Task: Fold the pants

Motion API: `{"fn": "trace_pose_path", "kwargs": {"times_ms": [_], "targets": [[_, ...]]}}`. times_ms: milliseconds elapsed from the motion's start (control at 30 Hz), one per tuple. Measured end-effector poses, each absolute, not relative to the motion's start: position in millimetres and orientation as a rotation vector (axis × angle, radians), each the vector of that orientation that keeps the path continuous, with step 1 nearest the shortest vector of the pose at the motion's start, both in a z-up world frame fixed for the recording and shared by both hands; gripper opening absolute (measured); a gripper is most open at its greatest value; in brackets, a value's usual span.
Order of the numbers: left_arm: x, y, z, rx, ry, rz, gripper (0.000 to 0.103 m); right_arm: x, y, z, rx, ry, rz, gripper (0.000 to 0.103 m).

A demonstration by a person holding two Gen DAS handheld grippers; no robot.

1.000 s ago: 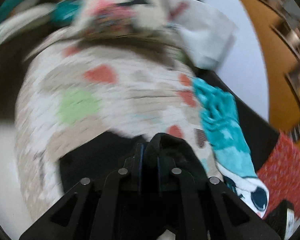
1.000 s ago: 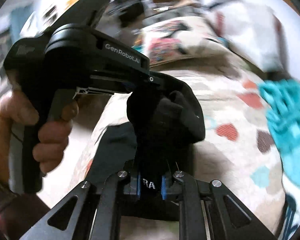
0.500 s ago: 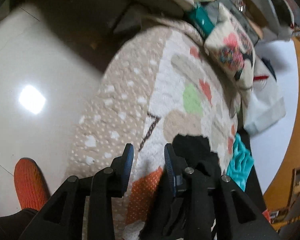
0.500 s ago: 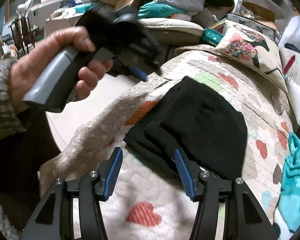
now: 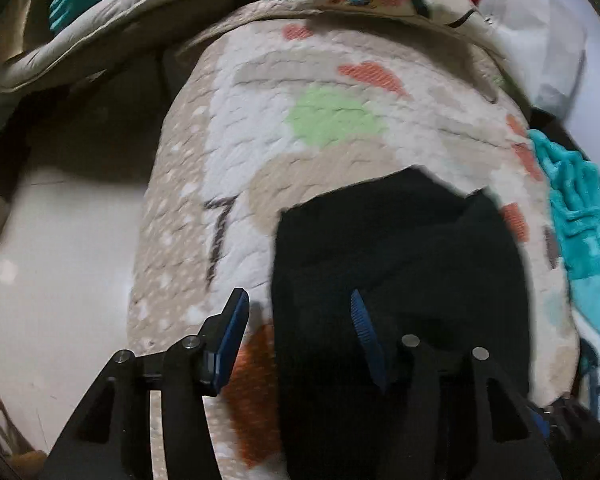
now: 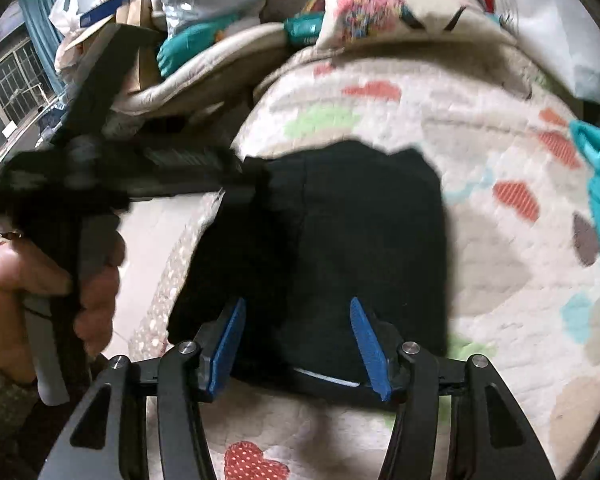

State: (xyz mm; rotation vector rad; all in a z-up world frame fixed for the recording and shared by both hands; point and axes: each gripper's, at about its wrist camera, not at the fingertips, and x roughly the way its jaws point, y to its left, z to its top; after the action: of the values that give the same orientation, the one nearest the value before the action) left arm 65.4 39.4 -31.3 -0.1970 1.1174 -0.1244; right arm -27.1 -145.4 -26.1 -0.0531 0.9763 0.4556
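Black pants (image 6: 340,240) lie folded on the patterned quilt (image 6: 480,264); the left gripper (image 5: 298,320) and right gripper (image 6: 296,328) both hover released, grasping nothing

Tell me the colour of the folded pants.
Black; the folded pants show best in the right wrist view.

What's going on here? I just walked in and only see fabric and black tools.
A person is folding black pants on a patterned quilt, with a handheld gripper in each hand. The pants lie in a compact folded bundle on the quilt. Both the right gripper and the left gripper are open above them, gripping nothing. The person's left hand shows at the side, with its tool near the bundle's left edge. A teal cloth lies to the right.
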Motion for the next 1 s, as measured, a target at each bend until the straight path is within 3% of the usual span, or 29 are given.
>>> {"fn": "trace_pose_path", "kwargs": {"times_ms": [133, 267, 500, 600, 867, 1000], "targets": [[59, 60, -31, -0.215, 1.120, -0.089, 0.059, -30, -134, -26, -0.130, 0.960, 0.458, 0.066], [52, 99, -38, -0.498, 1.151, -0.112, 0.057, -31, -143, -13, -0.084, 0.956, 0.483, 0.067], [41, 119, -21, -0.730, 1.004, -0.191, 0.059, -5, -200, 12, 0.116, 0.918, 0.381, 0.068], [37, 102, -15, -0.705, 0.981, -0.262, 0.067, 8, -217, 6, 0.178, 0.939, 0.341, 0.068], [43, 70, -40, -0.603, 1.110, -0.241, 0.069, 40, -242, -26, 0.372, 1.031, 0.332, 0.071], [42, 64, -42, -0.558, 1.093, -0.236, 0.076, 54, -250, -48, 0.493, 1.062, 0.349, 0.071]]}}
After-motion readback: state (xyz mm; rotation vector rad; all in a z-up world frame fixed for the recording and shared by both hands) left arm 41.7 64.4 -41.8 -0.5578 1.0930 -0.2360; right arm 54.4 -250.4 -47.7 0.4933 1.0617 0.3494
